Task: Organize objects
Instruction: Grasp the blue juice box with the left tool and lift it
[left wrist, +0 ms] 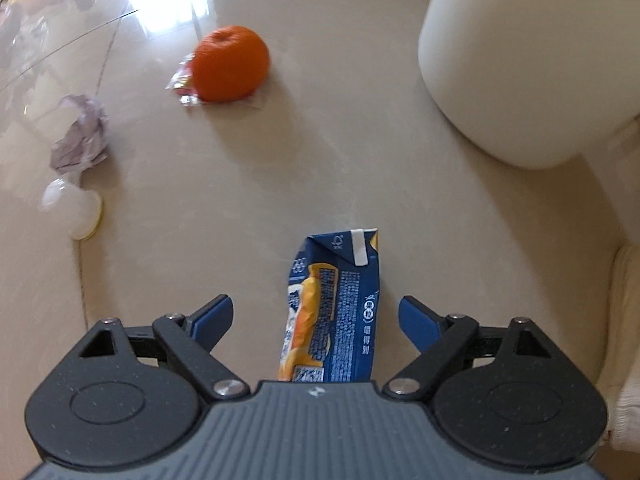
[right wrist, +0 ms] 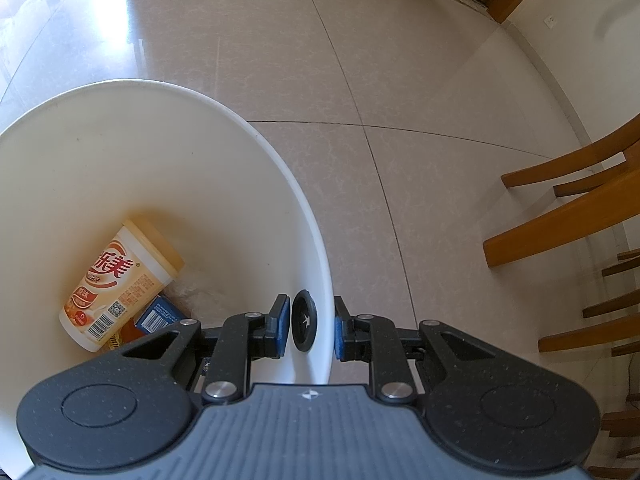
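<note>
Left wrist view — glossy beige tiled floor; left claw wide, right claw clamps bucket rim.

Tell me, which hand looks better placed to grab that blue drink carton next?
The left. Its gripper hangs open right over the blue carton, which lies between the spread jaws, untouched. The right gripper is busy, clamped on the white bin's rim.
</note>
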